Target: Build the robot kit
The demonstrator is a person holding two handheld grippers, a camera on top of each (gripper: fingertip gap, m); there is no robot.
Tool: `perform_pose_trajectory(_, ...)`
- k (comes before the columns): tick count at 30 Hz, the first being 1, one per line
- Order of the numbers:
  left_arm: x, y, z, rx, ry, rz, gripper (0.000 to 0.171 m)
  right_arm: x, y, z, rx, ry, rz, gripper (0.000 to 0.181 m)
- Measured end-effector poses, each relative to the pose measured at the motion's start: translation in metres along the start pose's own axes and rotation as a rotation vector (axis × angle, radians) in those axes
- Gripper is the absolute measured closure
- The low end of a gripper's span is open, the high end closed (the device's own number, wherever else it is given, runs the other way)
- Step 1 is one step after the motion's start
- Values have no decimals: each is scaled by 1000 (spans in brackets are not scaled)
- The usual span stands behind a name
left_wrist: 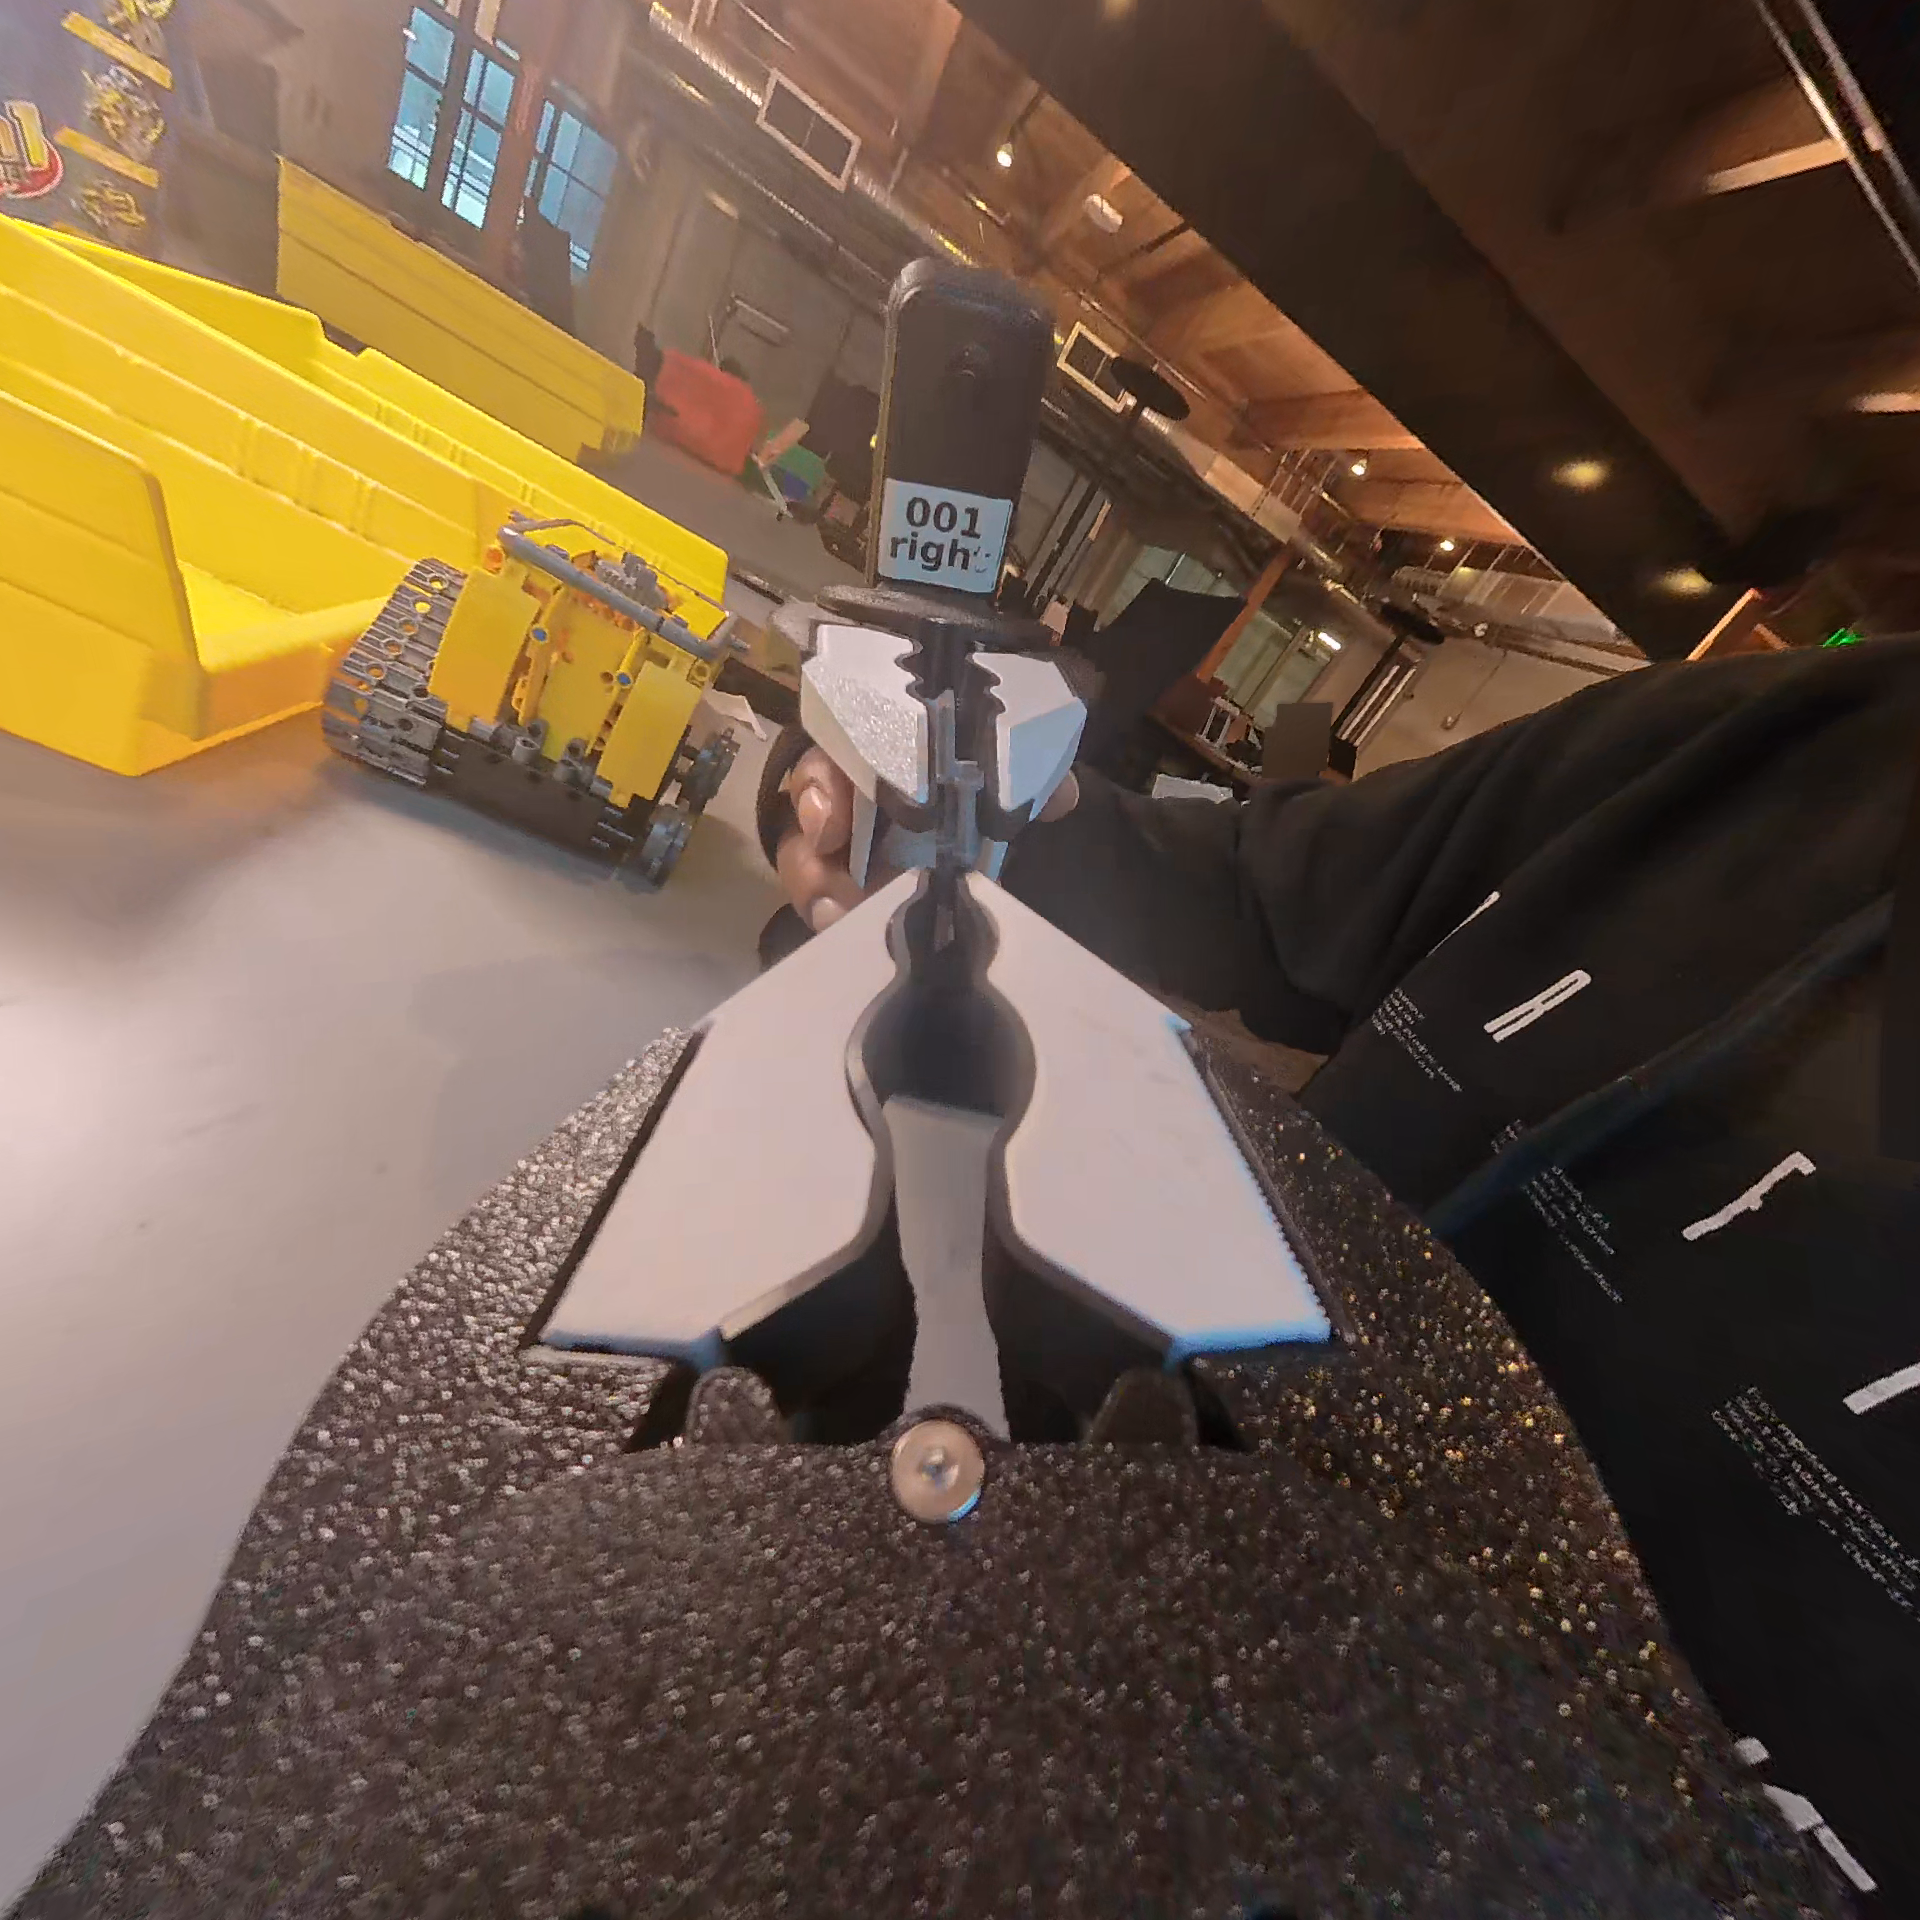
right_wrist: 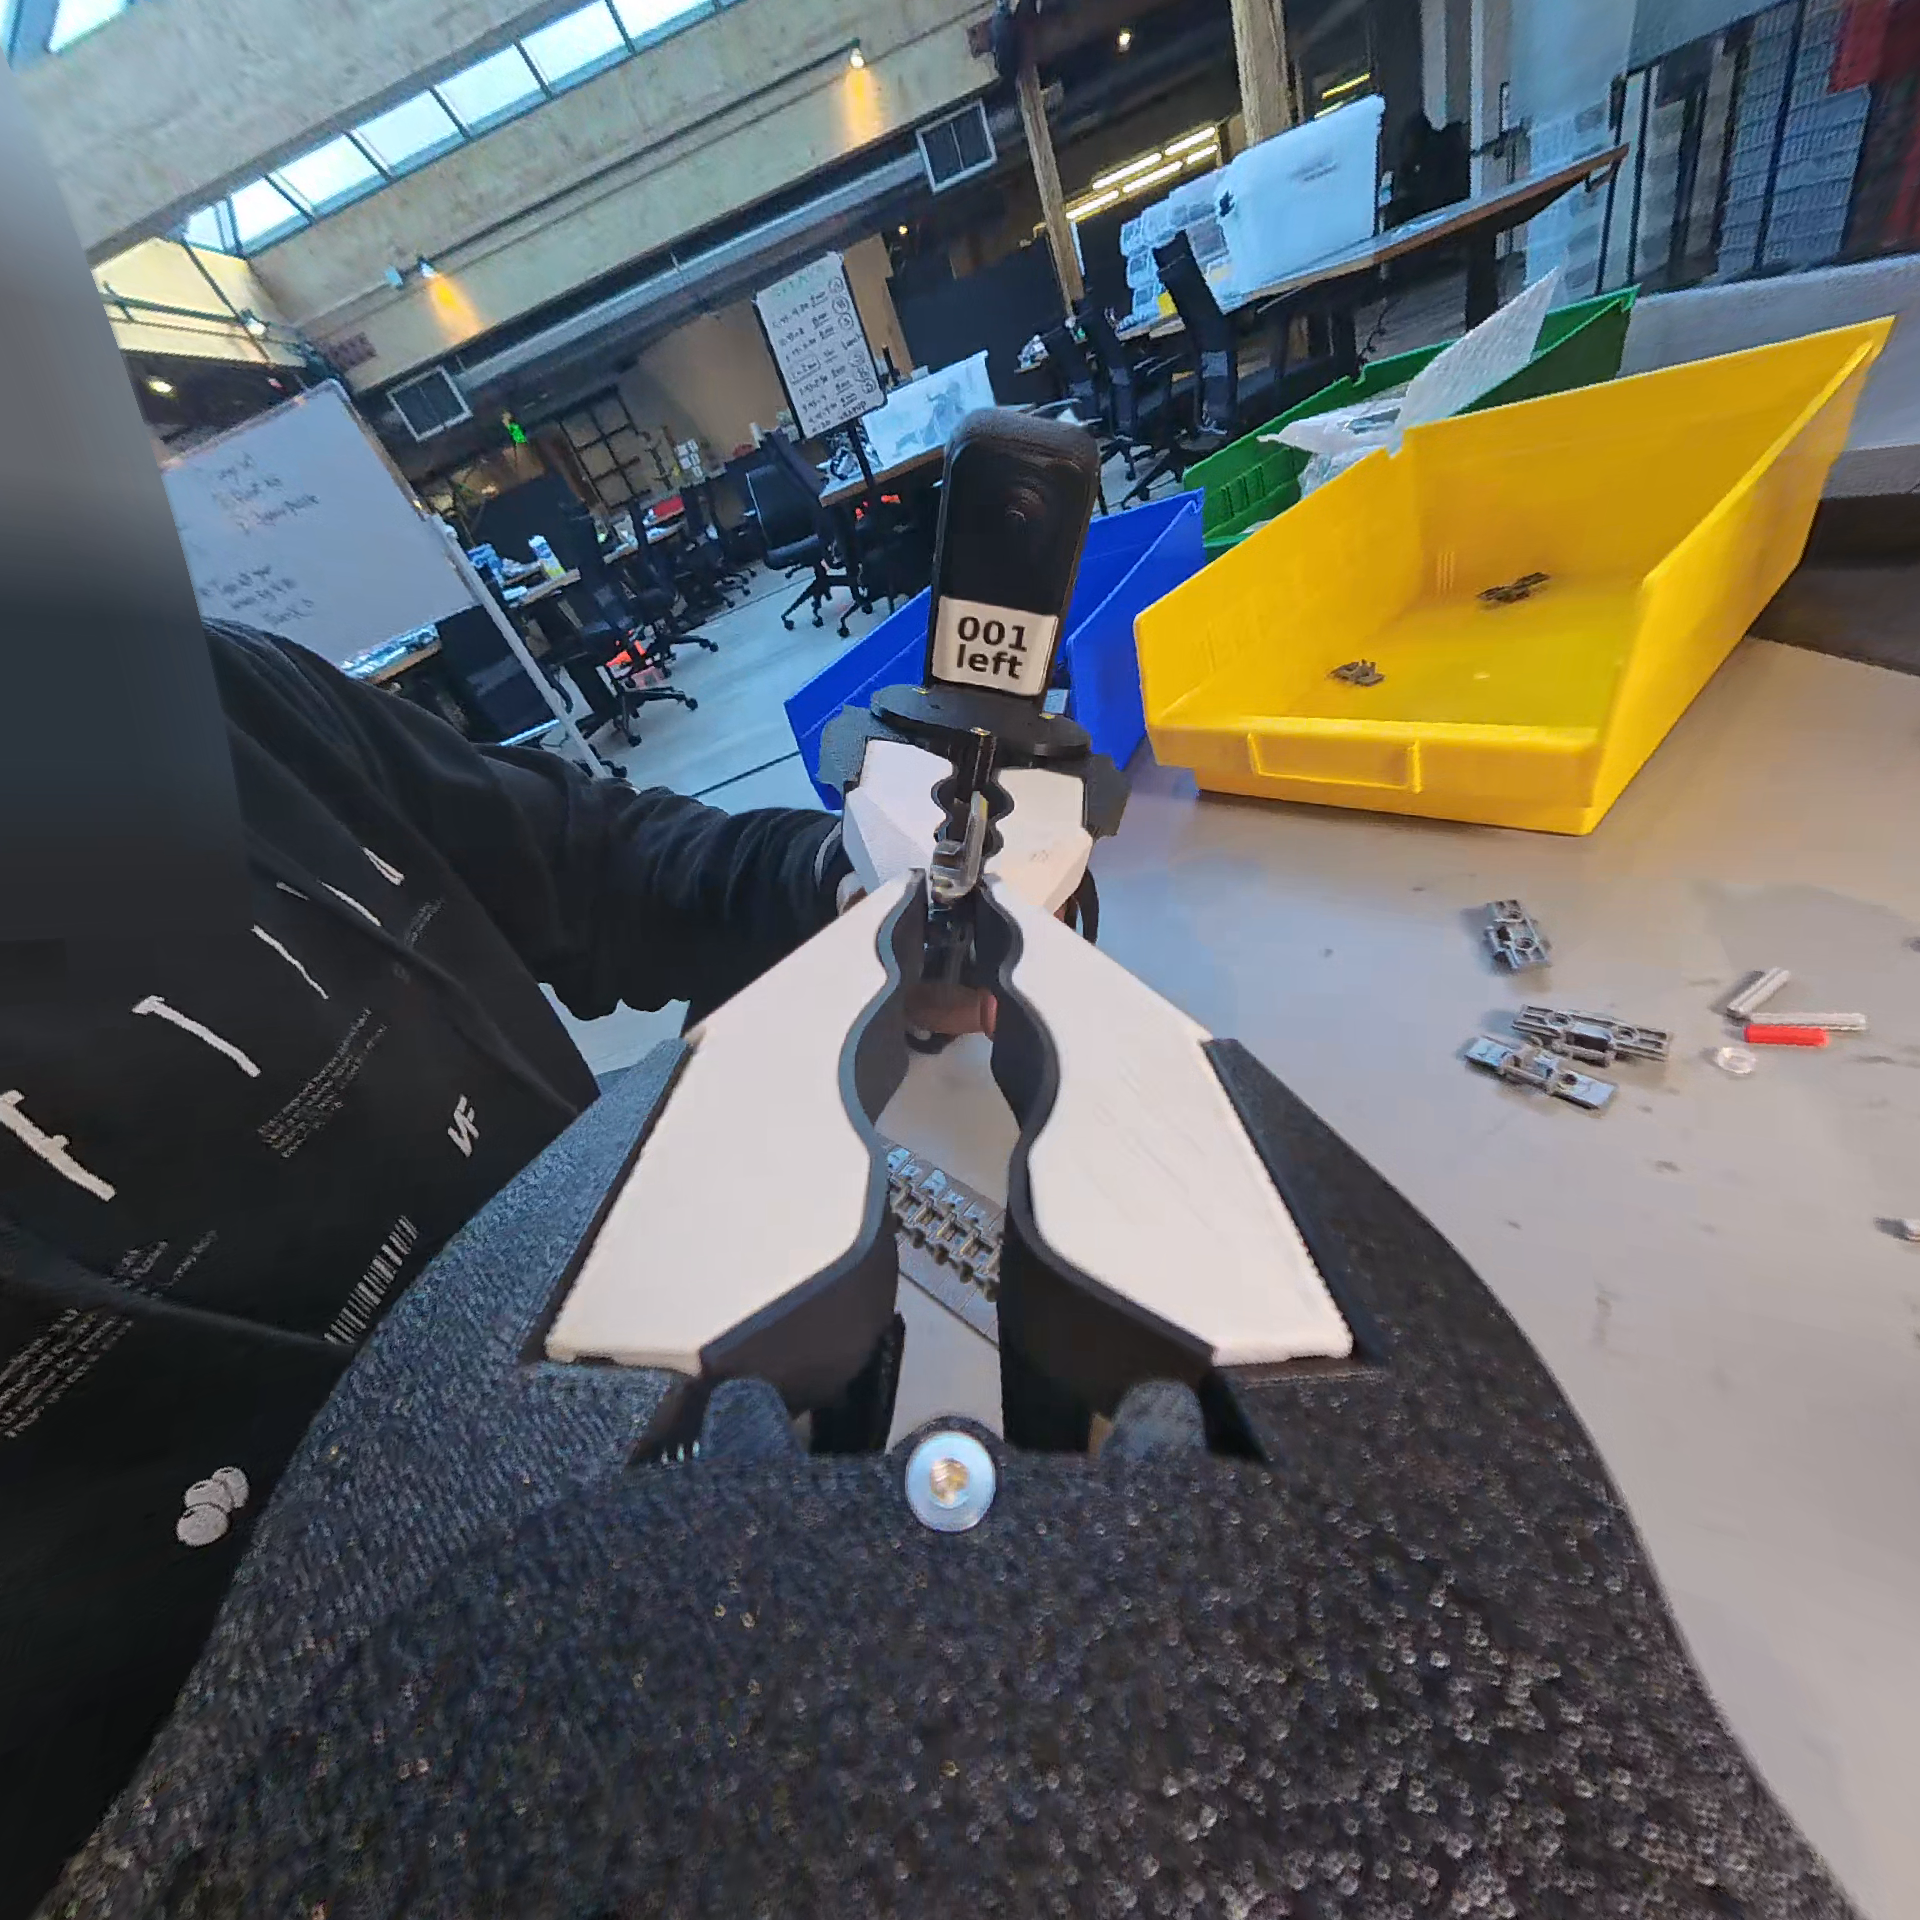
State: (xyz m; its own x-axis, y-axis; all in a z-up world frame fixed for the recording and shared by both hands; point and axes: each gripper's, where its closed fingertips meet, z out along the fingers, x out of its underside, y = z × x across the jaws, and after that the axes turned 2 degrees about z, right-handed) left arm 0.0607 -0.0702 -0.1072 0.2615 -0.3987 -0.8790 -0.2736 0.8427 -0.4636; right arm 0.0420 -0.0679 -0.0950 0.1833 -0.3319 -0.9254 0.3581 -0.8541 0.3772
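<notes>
- The two grippers meet tip to tip over a smooth grey tabletop (right_wrist: 1351,1195). The left gripper (left_wrist: 940,914) has its fingers drawn in narrow, pinching one end of a small grey-and-black brick assembly (left_wrist: 951,821) at centre frame.
- The right gripper (right_wrist: 948,925) is pinched narrow on the other end of that same piece, so both tools grip it between them, lifted off the table.
- In the left wrist view, a tracked yellow brick vehicle (left_wrist: 540,696) stands on the table at middle left, well apart from the grippers.
- Behind it, a stack of yellow bins (left_wrist: 156,499) fills the left edge.
- In the right wrist view, an open yellow bin (right_wrist: 1507,644) sits at upper right with a couple of small dark parts inside; a blue bin (right_wrist: 1122,623) stands just beside it and a green bin (right_wrist: 1403,416) behind.
- Loose grey brick pieces (right_wrist: 1569,1044) and a small red pin (right_wrist: 1782,1035) lie scattered on the table at middle right.
- A strip of grey track links (right_wrist: 951,1216) shows on the table below the right gripper, through the gap in its fingers.
- A person's black sleeve (right_wrist: 520,831) comes in from the left.
- The room: an open workshop with office chairs, desks, a whiteboard (right_wrist: 301,530) at left, tall windows and exposed wooden ceiling.
</notes>
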Motion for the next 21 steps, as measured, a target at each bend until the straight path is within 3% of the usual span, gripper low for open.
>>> perform_pose_trajectory(21, -13, -6, -3, -18, -72, 1, 171, -14, 1, 2, 53, 50, -10, 174)
